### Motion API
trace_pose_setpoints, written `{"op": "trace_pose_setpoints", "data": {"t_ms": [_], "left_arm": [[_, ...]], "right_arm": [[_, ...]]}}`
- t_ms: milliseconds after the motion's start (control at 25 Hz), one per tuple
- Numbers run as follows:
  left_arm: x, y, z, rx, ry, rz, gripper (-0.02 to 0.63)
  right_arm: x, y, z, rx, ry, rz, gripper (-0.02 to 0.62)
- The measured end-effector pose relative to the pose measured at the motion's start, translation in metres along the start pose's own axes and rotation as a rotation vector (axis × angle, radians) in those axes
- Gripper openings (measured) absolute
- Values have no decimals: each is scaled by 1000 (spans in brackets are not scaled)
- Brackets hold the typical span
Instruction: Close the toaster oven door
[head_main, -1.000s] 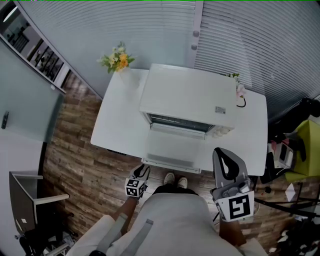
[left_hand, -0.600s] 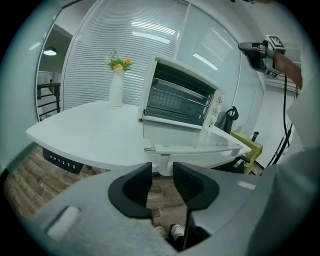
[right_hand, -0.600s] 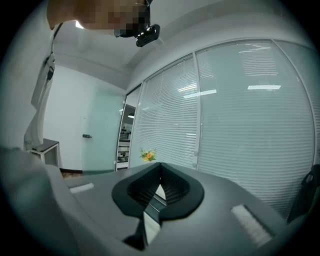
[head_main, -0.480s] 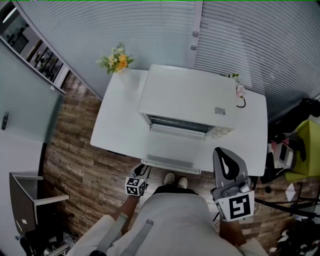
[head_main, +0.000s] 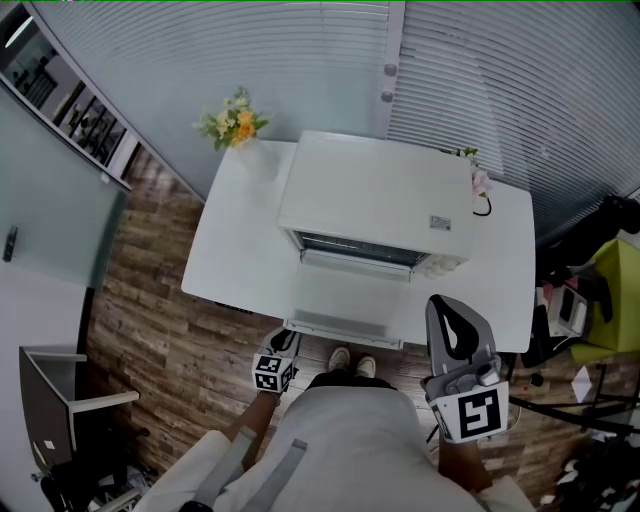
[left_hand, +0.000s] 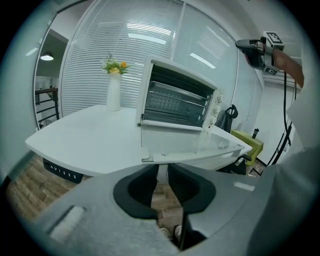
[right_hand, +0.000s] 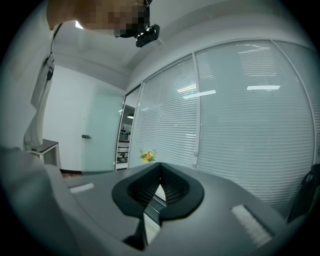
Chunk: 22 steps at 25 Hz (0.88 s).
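A white toaster oven (head_main: 375, 200) stands on the white table (head_main: 235, 250), and its glass door (head_main: 350, 295) lies folded down flat toward me. In the left gripper view the oven (left_hand: 175, 100) faces me and the door's front edge (left_hand: 200, 145) hangs just above the jaws. My left gripper (head_main: 286, 340) sits below the door's near left corner. Its jaws are closing, with a narrow gap and nothing pressed between them (left_hand: 162, 172). My right gripper (head_main: 452, 325) is held up at the table's near right, off the oven, with its fingertips meeting (right_hand: 160, 167).
A white vase of yellow flowers (head_main: 235, 122) stands at the table's back left. A small pink item with a black cable (head_main: 482, 185) sits at the back right. A yellow-green chair (head_main: 615, 300) is to the right. My shoes (head_main: 350, 360) stand on the wooden floor below the door.
The left gripper's jaws look a little narrower under the door's edge. The oven, the door and the right gripper have not moved.
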<state>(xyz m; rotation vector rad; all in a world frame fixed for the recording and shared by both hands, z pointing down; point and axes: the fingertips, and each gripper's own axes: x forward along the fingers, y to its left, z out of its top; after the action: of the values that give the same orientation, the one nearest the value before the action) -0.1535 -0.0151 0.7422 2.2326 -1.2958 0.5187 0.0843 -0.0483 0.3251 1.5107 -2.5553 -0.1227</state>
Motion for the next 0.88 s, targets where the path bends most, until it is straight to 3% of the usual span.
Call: {"op": "trace_pose_setpoints", "data": {"t_ms": [880], "left_arm": [[-15, -5, 26, -4, -51, 6, 74]], "right_arm": [[0, 2, 2, -2, -2, 4, 3]]}}
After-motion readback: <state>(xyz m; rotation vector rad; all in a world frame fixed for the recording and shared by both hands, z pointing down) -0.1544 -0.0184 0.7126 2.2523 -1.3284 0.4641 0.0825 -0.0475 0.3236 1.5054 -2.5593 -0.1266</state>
